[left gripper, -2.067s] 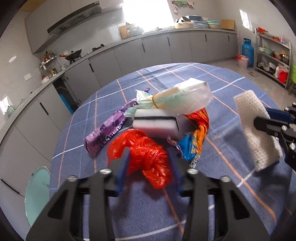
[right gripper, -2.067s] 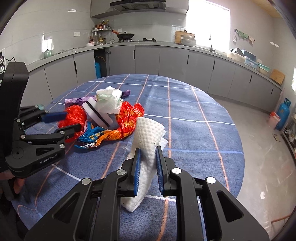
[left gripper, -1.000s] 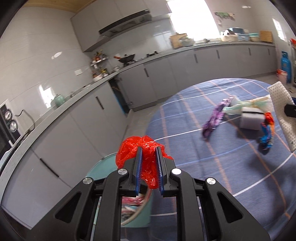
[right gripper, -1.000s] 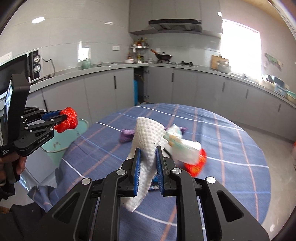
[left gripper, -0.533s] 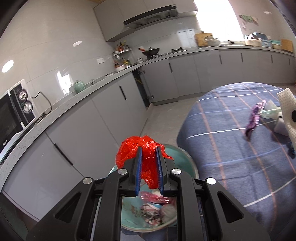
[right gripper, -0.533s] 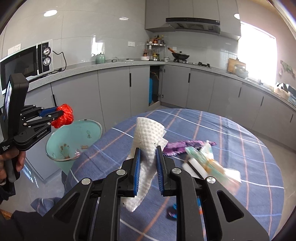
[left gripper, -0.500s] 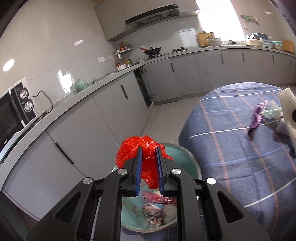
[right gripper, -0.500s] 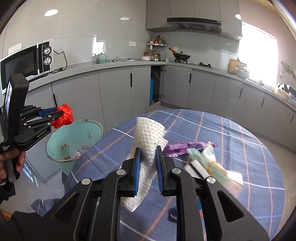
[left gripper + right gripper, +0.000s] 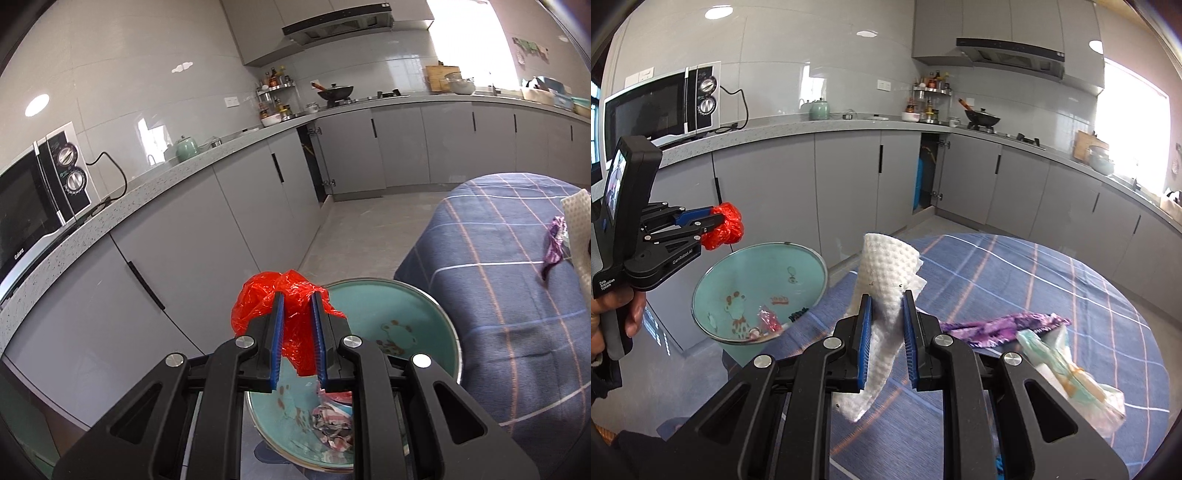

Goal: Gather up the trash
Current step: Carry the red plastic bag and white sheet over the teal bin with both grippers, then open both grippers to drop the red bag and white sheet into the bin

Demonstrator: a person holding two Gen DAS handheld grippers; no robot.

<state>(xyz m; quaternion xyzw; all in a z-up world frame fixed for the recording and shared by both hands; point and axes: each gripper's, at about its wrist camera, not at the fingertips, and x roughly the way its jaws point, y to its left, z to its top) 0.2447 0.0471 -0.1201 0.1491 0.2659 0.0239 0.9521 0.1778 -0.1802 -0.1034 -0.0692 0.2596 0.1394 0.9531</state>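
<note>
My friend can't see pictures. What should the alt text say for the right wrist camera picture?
A black claw with blue pads pinches a white paper towel above a blue checked table. To its left, another claw holds a crumpled red plastic bag over a teal trash bin with some rubbish inside. A purple wrapper lies on the table in a grey kitchen.

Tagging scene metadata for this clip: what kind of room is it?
A home kitchen, almost certainly. A grey counter over cabinets carries a microwave, and a wok sits on the stove under a range hood. A table with a blue plaid cloth stands beside a teal trash bin.
</note>
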